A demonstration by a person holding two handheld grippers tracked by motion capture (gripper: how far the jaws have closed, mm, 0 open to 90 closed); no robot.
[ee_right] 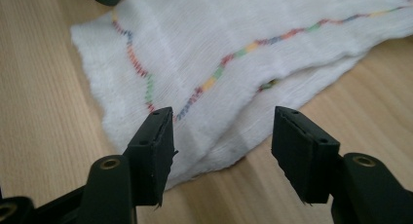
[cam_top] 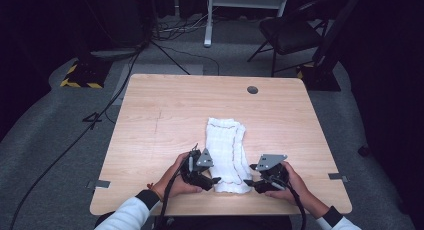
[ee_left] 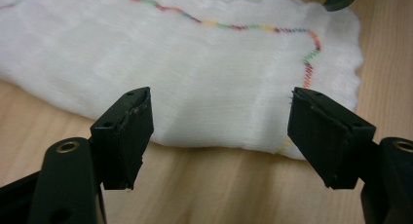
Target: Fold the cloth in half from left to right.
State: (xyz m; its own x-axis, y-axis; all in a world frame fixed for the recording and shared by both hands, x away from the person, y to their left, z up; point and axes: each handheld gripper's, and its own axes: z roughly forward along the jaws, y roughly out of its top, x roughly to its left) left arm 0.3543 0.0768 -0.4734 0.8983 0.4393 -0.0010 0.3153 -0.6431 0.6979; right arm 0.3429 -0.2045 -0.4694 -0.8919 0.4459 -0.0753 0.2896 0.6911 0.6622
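Note:
A folded white cloth (cam_top: 229,152) with a multicoloured stitched border lies on the wooden table (cam_top: 160,115), its long side running away from me. My left gripper (cam_top: 214,180) is open at the cloth's near left edge. In the left gripper view the cloth (ee_left: 204,73) lies just beyond the open jaws of the left gripper (ee_left: 219,131). My right gripper (cam_top: 248,181) is open at the near right corner. The right gripper view has the layered cloth edge (ee_right: 234,83) between and beyond the parted jaws of the right gripper (ee_right: 221,146).
A round grommet hole (cam_top: 252,89) sits near the table's far edge. Beyond the table stand a black folding chair (cam_top: 290,32), a white frame (cam_top: 210,20) and floor cables (cam_top: 125,85). Metal brackets (cam_top: 101,183) mark the table's near corners.

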